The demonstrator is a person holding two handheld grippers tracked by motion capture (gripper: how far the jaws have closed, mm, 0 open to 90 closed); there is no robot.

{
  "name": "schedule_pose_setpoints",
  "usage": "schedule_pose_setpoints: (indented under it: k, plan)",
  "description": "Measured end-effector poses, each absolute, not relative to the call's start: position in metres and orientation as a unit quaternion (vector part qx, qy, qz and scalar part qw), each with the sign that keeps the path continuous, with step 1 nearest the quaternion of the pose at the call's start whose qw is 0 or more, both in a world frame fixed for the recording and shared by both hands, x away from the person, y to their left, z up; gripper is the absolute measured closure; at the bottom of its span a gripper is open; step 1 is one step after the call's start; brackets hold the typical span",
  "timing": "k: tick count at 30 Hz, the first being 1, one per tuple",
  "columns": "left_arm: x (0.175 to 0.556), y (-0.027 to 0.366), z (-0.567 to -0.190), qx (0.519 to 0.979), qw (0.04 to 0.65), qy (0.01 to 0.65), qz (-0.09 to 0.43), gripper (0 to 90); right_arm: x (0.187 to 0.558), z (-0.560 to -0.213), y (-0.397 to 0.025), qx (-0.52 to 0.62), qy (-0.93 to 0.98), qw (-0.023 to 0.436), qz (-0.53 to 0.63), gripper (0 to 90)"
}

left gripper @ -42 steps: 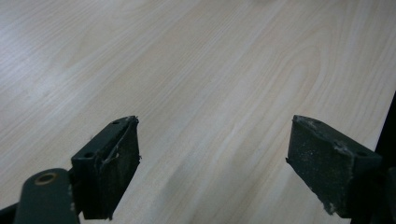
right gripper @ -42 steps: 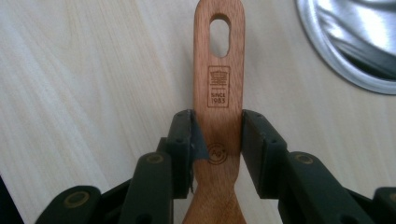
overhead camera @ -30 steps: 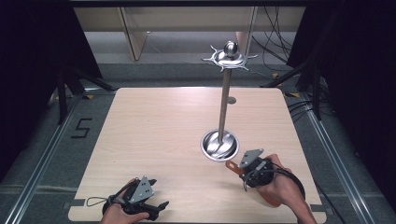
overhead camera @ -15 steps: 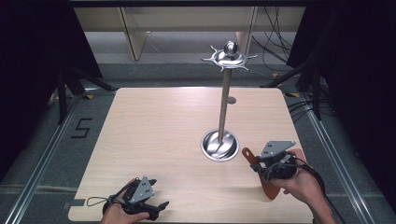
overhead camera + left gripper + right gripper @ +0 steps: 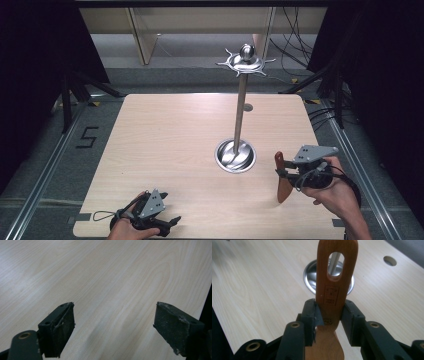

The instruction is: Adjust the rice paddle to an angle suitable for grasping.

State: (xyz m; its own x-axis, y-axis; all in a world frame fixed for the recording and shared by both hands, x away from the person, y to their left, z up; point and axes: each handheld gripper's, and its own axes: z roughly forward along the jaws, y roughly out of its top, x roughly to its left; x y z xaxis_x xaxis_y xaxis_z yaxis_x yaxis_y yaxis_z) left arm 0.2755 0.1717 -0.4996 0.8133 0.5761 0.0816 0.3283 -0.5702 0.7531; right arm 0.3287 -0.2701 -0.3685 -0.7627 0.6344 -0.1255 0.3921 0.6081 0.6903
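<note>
**Wooden spatula held upright beside the hanging stand**

The right gripper point(image 5: 283, 172), at the lower right of the high view, is clamping a wooden spatula point(image 5: 336, 287) by its handle, jaws pressing both flat sides. The spatula is standing nearly upright, slotted end up, probably so that the slot can go onto a hook. Just to its left in the high view, the metal stand point(image 5: 239, 120) is rising from its round base point(image 5: 235, 156), with the hooked crown point(image 5: 245, 62) at upper centre. The pole is showing through the slot in the right gripper view. The left gripper point(image 5: 167, 225), at the lower left, is resting with jaws spread wide over bare table point(image 5: 105, 277), holding nothing.
</note>
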Motion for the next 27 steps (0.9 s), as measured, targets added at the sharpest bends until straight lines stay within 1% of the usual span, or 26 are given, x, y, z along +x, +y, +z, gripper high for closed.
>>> schedule_pose_setpoints:
  k: [5, 24, 27]
  plan:
    - [0.276, 0.172, -0.5, 0.871, 0.385, 0.26, 0.161, 16.0, 0.328, -0.363, -0.275, 0.301, 0.866, 0.181, 0.354, 66.7]
    - [0.276, 0.172, -0.5, 0.874, 0.381, 0.259, 0.155, 16.1, 0.328, -0.338, -0.281, 0.296, 0.85, 0.204, 0.384, 66.8]
    - [0.276, 0.172, -0.5, 0.87, 0.385, 0.261, 0.163, 16.1, 0.329, -0.335, -0.281, 0.298, 0.845, 0.204, 0.394, 66.8]
